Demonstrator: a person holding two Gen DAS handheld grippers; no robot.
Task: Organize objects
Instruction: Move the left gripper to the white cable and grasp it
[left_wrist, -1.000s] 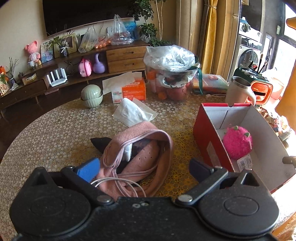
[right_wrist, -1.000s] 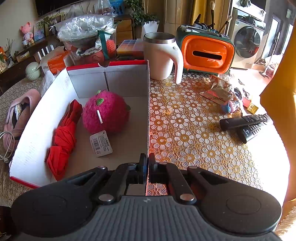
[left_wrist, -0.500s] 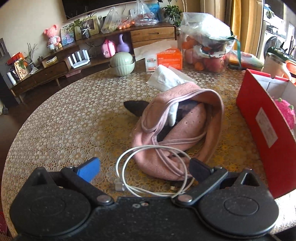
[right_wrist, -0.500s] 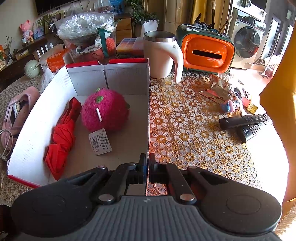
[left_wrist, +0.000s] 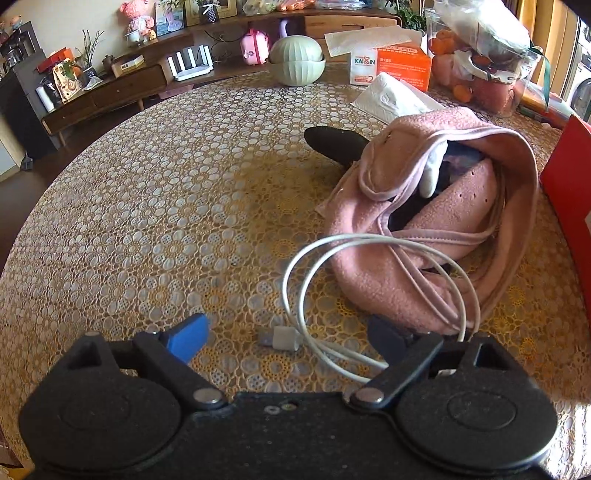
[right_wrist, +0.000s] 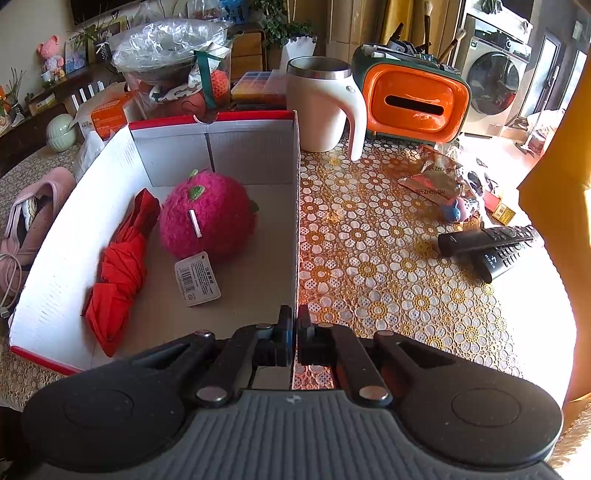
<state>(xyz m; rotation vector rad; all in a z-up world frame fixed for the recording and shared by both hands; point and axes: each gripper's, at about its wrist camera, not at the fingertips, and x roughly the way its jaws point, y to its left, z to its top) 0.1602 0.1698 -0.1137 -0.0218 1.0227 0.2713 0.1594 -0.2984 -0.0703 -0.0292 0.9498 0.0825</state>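
Note:
In the left wrist view a coiled white charging cable lies on the lace tablecloth, partly over a pink fleece hat with a white glove and dark items in it. My left gripper hangs low over the cable's plug end; its jaws are closing, with the plug between them and untouched. In the right wrist view my right gripper is shut on the right wall of the red-and-white cardboard box. In that box lie a pink plush fruit and a folded red umbrella.
A tissue packet, an orange carton, a green lidded bowl and a bagged fruit basket stand behind the hat. Right of the box are a white mug, an orange tissue holder, snack wrappers and two remotes.
My left gripper has come down and moved left, from over the hat to just above the cable's plug, and its jaws have narrowed slightly. The right gripper and the box have stayed put.

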